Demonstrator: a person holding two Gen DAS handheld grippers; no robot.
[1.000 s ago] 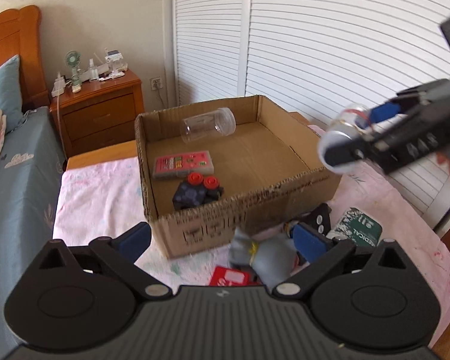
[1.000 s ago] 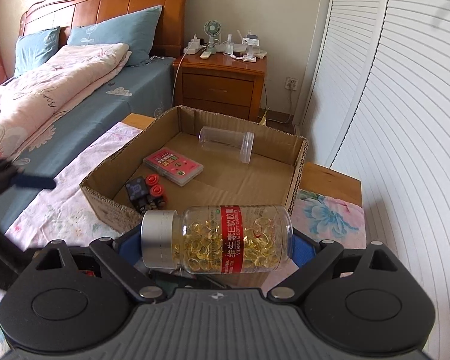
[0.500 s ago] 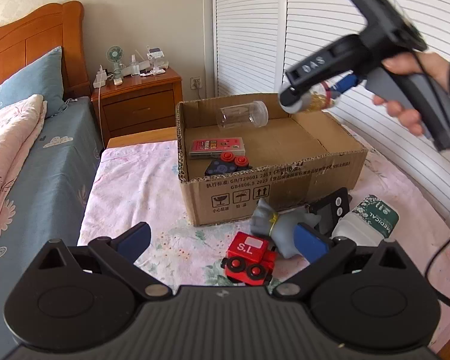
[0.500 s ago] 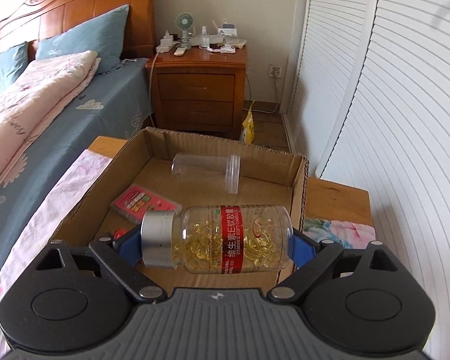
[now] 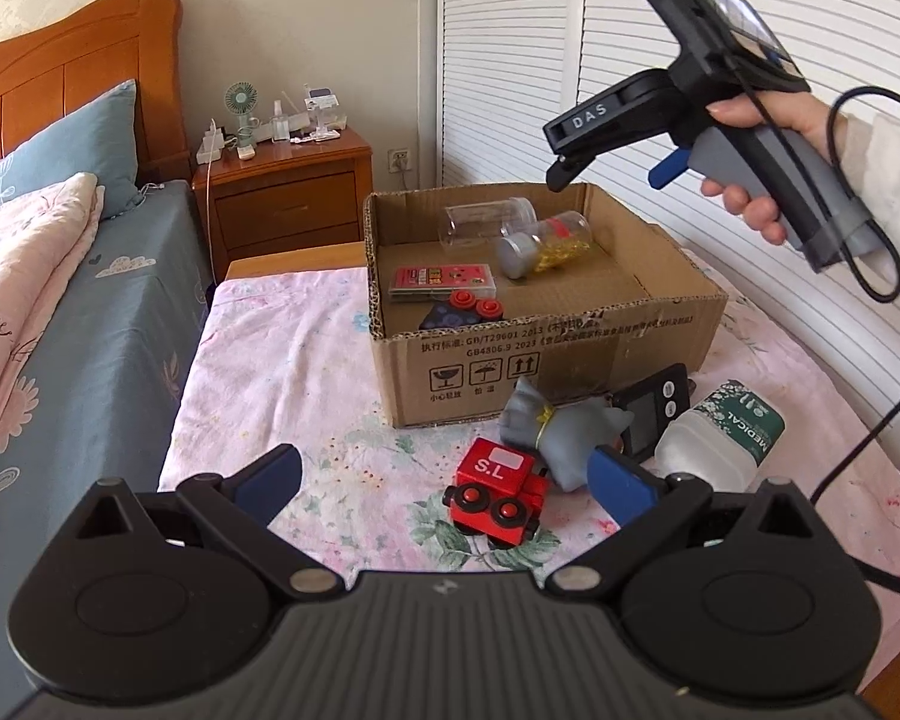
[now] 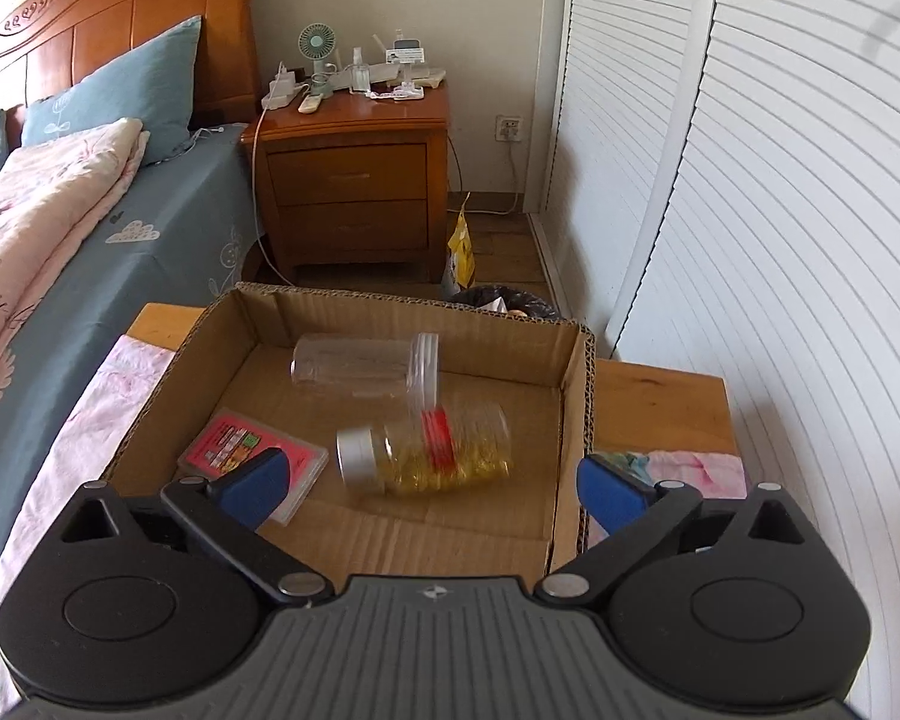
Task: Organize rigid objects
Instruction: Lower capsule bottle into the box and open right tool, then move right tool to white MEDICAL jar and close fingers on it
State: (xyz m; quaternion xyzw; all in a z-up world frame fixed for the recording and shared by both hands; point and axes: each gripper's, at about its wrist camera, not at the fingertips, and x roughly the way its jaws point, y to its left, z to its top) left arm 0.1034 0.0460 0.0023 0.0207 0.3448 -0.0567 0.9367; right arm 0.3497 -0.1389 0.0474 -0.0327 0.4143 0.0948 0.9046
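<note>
A cardboard box (image 5: 570,354) (image 6: 576,372) stands on the table. In it lie a capsule bottle with a silver cap (image 5: 543,243) (image 6: 426,450), an empty clear jar (image 5: 489,222) (image 6: 366,360), a pink card case (image 5: 441,282) (image 6: 252,450) and a dark toy with red wheels (image 5: 462,312). My right gripper (image 6: 435,486) is open and empty above the box; it shows in the left wrist view (image 5: 561,174). My left gripper (image 5: 444,480) is open and empty, low over a red toy train (image 5: 498,498).
In front of the box lie a grey plush toy (image 5: 561,429), a black timer (image 5: 654,414) and a white medical bottle (image 5: 720,438). A bed (image 5: 60,312) lies to the left. A nightstand (image 6: 354,174) stands behind, slatted doors (image 6: 750,210) on the right.
My right gripper opened and let go of the capsule bottle, which dropped into the box beside the clear jar. My left gripper pulled back a little from the box.
</note>
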